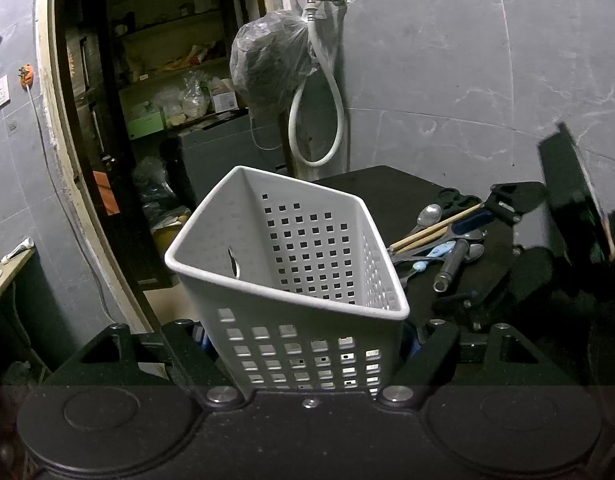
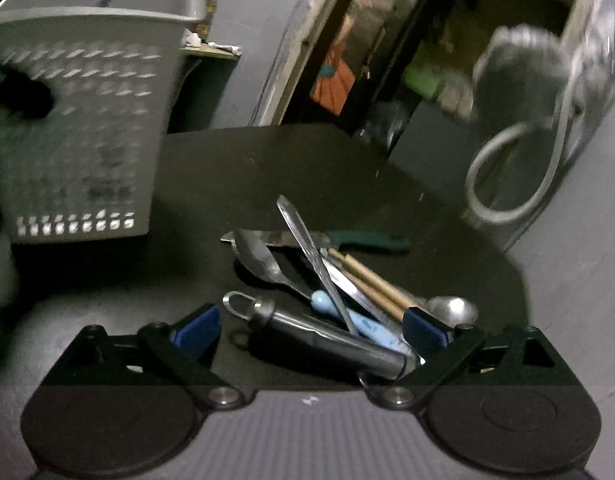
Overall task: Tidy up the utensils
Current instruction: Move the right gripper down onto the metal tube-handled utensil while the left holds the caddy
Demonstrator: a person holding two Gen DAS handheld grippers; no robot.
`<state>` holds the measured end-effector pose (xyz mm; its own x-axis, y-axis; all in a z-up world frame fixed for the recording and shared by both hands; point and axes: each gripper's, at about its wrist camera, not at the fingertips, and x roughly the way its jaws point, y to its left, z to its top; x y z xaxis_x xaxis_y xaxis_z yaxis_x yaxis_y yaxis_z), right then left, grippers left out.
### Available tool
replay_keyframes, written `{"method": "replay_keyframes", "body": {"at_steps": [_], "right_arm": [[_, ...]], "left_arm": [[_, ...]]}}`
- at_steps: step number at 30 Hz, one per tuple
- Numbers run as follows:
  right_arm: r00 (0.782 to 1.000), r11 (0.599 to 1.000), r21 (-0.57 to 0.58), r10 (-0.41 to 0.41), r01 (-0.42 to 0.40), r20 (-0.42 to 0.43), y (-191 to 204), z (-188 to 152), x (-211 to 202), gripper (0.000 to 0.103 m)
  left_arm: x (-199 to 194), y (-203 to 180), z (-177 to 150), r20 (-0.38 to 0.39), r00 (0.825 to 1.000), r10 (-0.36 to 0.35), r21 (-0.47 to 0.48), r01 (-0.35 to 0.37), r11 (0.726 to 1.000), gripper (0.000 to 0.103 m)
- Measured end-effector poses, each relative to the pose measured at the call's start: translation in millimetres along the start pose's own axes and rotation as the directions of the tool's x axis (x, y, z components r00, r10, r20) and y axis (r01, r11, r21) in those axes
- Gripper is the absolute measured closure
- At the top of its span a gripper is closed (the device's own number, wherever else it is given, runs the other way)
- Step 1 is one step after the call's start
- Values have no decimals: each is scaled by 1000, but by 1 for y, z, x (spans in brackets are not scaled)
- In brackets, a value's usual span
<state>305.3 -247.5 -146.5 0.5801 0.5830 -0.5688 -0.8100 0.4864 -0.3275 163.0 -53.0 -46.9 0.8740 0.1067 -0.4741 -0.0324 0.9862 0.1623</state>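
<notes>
A white perforated basket point(image 1: 291, 264) is held between my left gripper's fingers point(image 1: 307, 344), tilted, its mouth toward the camera, and looks empty. It also shows in the right wrist view point(image 2: 79, 120) at upper left. A pile of utensils point(image 2: 331, 292) lies on the black table: spoons point(image 2: 255, 258), wooden chopsticks point(image 2: 371, 284), a green-handled knife point(image 2: 347, 240), a light blue handle point(image 2: 371, 328) and a black cylindrical tool point(image 2: 319, 340). My right gripper point(image 2: 311, 330) is open, low over the pile, its fingers on either side of the black tool. The pile also shows in the left wrist view point(image 1: 443, 240).
The black table point(image 2: 267, 168) ends near a grey tiled wall point(image 1: 487, 60). A tap with a white hose point(image 1: 319, 92) and a plastic bag point(image 1: 267, 64) hang on the wall. An open doorway point(image 1: 147, 100) with shelves lies at the left.
</notes>
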Motion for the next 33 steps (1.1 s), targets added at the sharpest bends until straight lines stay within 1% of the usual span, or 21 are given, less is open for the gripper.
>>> {"method": "replay_keyframes", "body": {"at_steps": [1, 4, 6, 9, 13, 18, 20, 22, 23, 26, 30, 31, 33], "right_arm": [[1000, 999, 31, 25, -25, -13, -8, 1, 5, 3], [998, 995, 85, 60, -57, -29, -24, 3, 14, 4], [997, 989, 131, 69, -64, -36, -32, 4, 19, 8], [997, 985, 162, 69, -60, -46, -39, 3, 21, 8], [994, 974, 218, 78, -61, -72, -44, 5, 20, 14], [990, 958, 287, 67, -29, -126, -35, 12, 12, 21], [986, 951, 308, 69, -19, -154, -31, 15, 9, 22], [982, 946, 322, 86, -27, -169, -28, 17, 5, 21], [980, 945, 323, 106, -47, -167, -27, 18, 3, 19], [973, 958, 265, 158, -109, -170, -28, 19, -6, 18], [956, 975, 122, 206, -183, -211, -27, 20, -11, 18], [949, 974, 81, 223, -210, -222, -27, 21, -9, 20], [939, 968, -3, 242, -251, -245, -24, 23, -7, 27]], "left_arm": [[0, 0, 0, 0, 1000, 0, -1, 0, 1000, 22], [-1, 0, -1, -2, 1000, 6, -3, -6, 1000, 22], [-2, 1, -1, -2, 1000, 10, -5, -10, 1000, 22], [-1, 1, 0, -2, 1000, 13, -7, -13, 1000, 22], [-1, 0, 0, -1, 1000, 11, -6, -11, 1000, 22], [-1, 1, 0, 4, 1000, 2, -11, -2, 1000, 23], [-1, 1, 0, 5, 1000, 2, -13, -2, 1000, 23], [0, 1, 0, 6, 1000, 0, -11, 0, 1000, 23], [0, 1, 0, 6, 1000, 0, -12, 0, 1000, 23], [0, 2, 0, 8, 1000, -5, -11, 5, 1000, 23], [1, 5, -1, 13, 1000, -11, -12, 11, 1000, 23], [1, 5, -2, 14, 1000, -13, -13, 13, 1000, 23], [2, 6, -2, 16, 1000, -14, -14, 14, 1000, 23]]}}
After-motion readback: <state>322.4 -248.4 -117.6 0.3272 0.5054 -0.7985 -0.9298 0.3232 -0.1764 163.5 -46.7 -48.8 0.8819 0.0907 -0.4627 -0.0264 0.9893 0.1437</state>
